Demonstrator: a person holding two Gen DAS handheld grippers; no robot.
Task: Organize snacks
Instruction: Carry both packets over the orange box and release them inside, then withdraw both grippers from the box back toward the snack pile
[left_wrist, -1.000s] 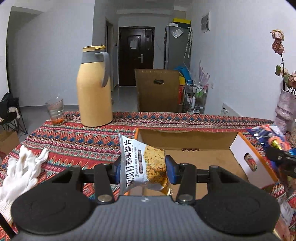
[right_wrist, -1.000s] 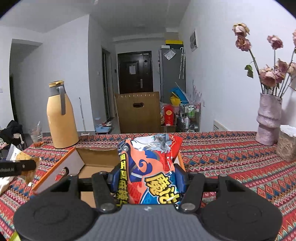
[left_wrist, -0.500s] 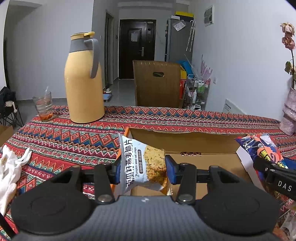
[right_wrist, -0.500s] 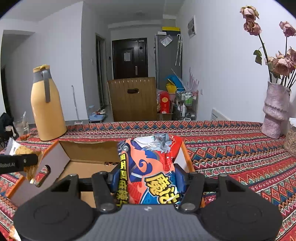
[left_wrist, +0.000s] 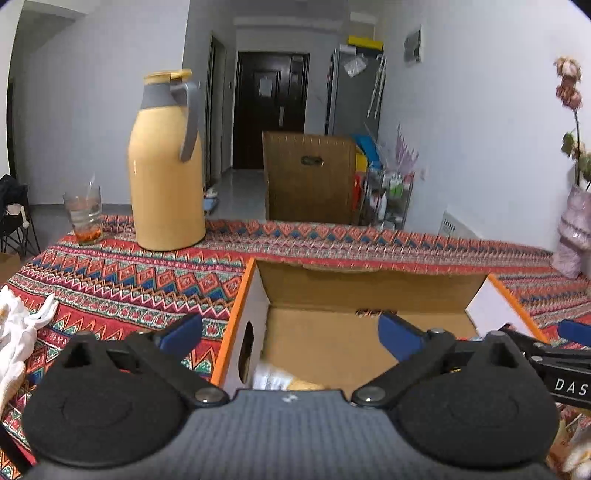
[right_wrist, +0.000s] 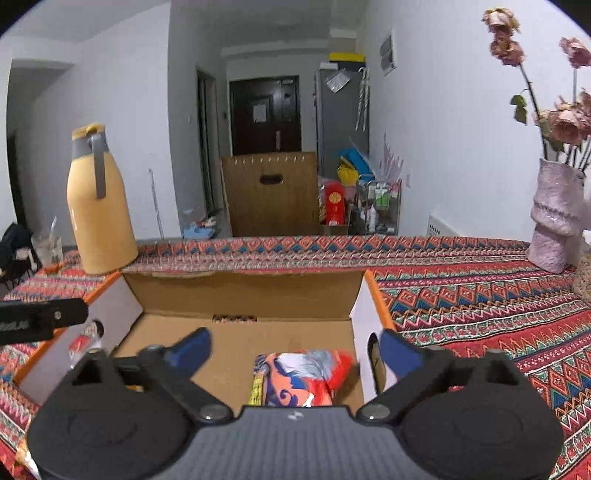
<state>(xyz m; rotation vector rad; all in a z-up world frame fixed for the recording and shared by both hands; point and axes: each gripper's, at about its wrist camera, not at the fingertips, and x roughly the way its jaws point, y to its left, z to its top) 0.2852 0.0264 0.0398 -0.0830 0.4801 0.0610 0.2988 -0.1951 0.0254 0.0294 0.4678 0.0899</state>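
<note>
An open cardboard box (left_wrist: 369, 284) with orange-edged flaps sits on the patterned tablecloth; it also shows in the right wrist view (right_wrist: 240, 288). My left gripper (left_wrist: 290, 334) is open and empty above the box's left part. The white oat-crisp packet (left_wrist: 273, 378) lies inside the box just below it, mostly hidden. My right gripper (right_wrist: 295, 347) is open and empty above the box's right part. The red and blue snack bag (right_wrist: 299, 380) lies in the box beneath it.
A yellow thermos jug (left_wrist: 166, 166) and a glass (left_wrist: 83, 214) stand at the table's far left. A white glove (left_wrist: 18, 332) lies at the left edge. A pink vase with dried roses (right_wrist: 554, 218) stands at the far right. A wooden chair back (left_wrist: 308, 177) is behind the table.
Both grippers moved forward over the box and opened. The oat-crisp packet and the red and blue bag dropped from the jaws into the box.
</note>
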